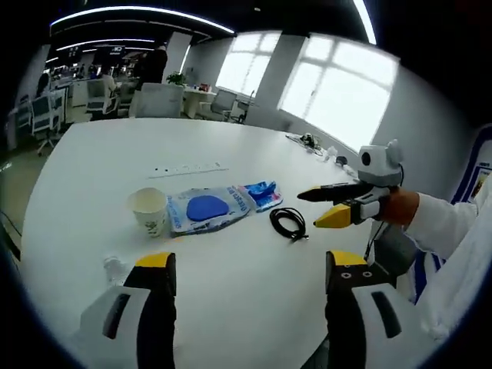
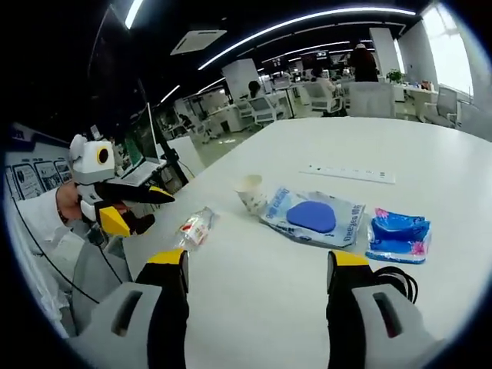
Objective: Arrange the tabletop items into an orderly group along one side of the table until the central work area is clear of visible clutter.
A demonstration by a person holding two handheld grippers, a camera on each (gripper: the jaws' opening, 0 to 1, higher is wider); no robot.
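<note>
White table (image 1: 231, 307) carries everything; wipes pack with the blue oval (image 1: 206, 209) sits mid-table, paper cup (image 1: 149, 210) touching its one end, small blue packet (image 1: 260, 194) at the other, coiled black cable (image 1: 289, 222) just beside that packet, white power strip (image 1: 188, 169) farther back; crumpled clear bottle (image 2: 195, 227) lies near the table edge. Left gripper (image 1: 250, 270) jaws wide, holding nothing; right gripper (image 2: 256, 269) likewise spread and empty, hovering over bare table.

On the tabletop (image 1: 231, 300), ahead of the left jaws, a paper cup (image 1: 149, 210) stands leftmost, a flat pouch (image 1: 207, 209) touching its right side, then a small packet (image 1: 261, 194), then a coiled cable (image 1: 290, 223). A power strip (image 1: 187, 169) lies behind them. A crumpled bottle (image 2: 195, 227) lies ahead-left of the right jaws.
</note>
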